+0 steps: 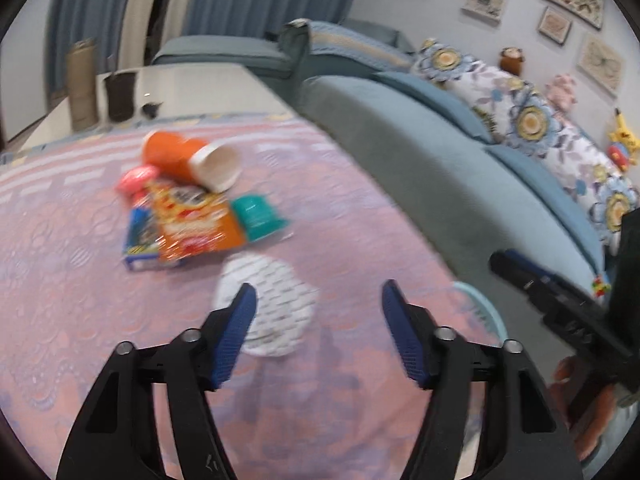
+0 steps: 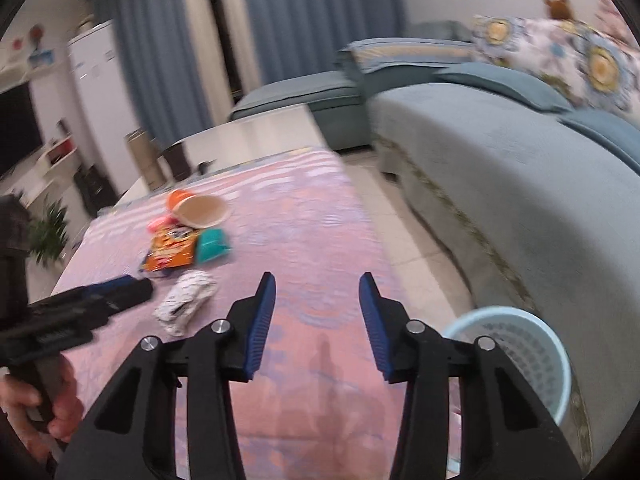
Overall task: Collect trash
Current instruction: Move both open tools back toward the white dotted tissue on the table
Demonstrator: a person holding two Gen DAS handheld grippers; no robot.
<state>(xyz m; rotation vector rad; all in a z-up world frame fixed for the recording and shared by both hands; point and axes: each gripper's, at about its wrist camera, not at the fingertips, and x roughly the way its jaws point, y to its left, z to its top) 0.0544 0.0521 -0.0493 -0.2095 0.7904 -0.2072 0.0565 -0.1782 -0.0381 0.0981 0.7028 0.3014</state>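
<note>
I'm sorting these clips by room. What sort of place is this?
Most likely a home living room: a long blue-grey fabric sofa with floral cushions, framed pictures on the wall, and blue curtains.

Two cups (image 1: 188, 159) (image 1: 258, 216), one basket (image 2: 516, 354), one wrapper (image 1: 192, 228).

My left wrist camera looks down over the pink-clothed worktop (image 1: 320, 184) from its near end, toward the sofa (image 1: 420, 168) beyond. My right wrist camera sits higher, facing the same way. Both share the trash pile (image 1: 188, 208) mid-worktop and the sofa.
</note>
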